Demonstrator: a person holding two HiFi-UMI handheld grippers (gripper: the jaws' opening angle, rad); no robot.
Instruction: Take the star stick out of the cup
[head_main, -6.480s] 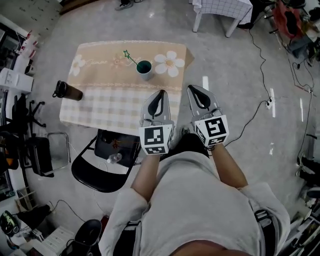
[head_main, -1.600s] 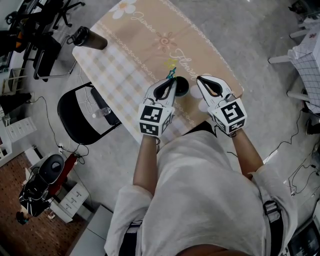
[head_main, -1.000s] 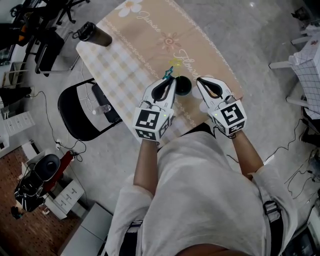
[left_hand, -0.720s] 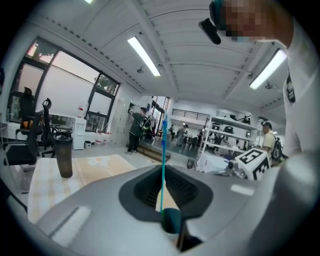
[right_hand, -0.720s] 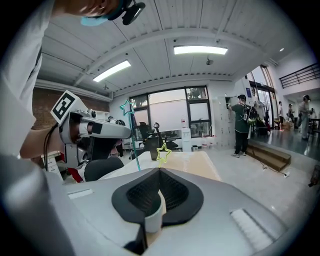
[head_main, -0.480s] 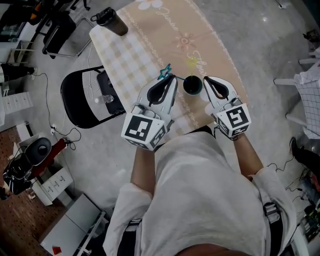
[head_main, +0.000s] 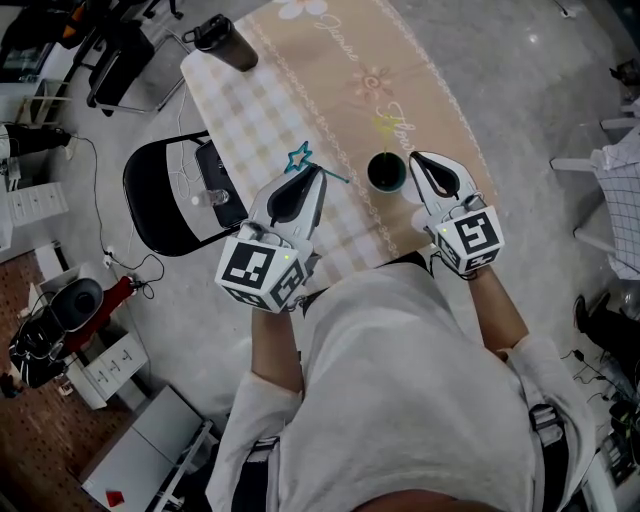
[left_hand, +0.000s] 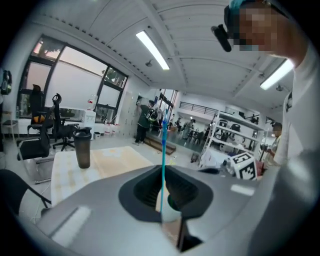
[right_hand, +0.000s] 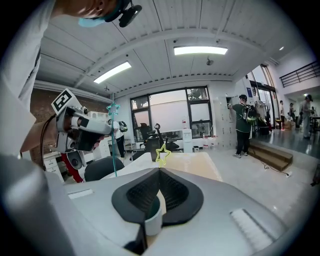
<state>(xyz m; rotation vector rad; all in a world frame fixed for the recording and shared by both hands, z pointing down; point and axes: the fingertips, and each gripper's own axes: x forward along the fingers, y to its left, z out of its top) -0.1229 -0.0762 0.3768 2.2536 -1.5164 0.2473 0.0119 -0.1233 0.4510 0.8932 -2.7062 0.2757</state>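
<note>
The long table under a beige cloth, flowered and checked (head_main: 250, 95), fills the top of the head view; a black folding chair (head_main: 165, 215) stands beside it on the floor, and a dark lidded shaker bottle (head_main: 222, 42) sits near one far corner. Nearer the person, the left gripper (head_main: 314, 173) is raised to the left of the cup, its claw pinching the thin teal stick with the star-outline head (head_main: 298, 157); the left gripper view shows that stick (left_hand: 163, 145) rising straight from between the closed pads. The right gripper (head_main: 417, 159) has its claw pressed together on nothing, its tip just beside the rim of the small pale cup with the dark green inside (head_main: 386, 172); whether it touches the rim I cannot tell.

By my reading the lifting-out step is done: the teal stick is wholly clear of the cup and apart from it. The next move calls for carrying it aside and laying it on the cloth, with a firm pinch on so thin a shaft.

The cup holds one thing, a yellow stick with a star head (head_main: 385, 127) standing above the rim; nothing else shows inside. The bottle's lid is on, so its contents are hidden.
</note>
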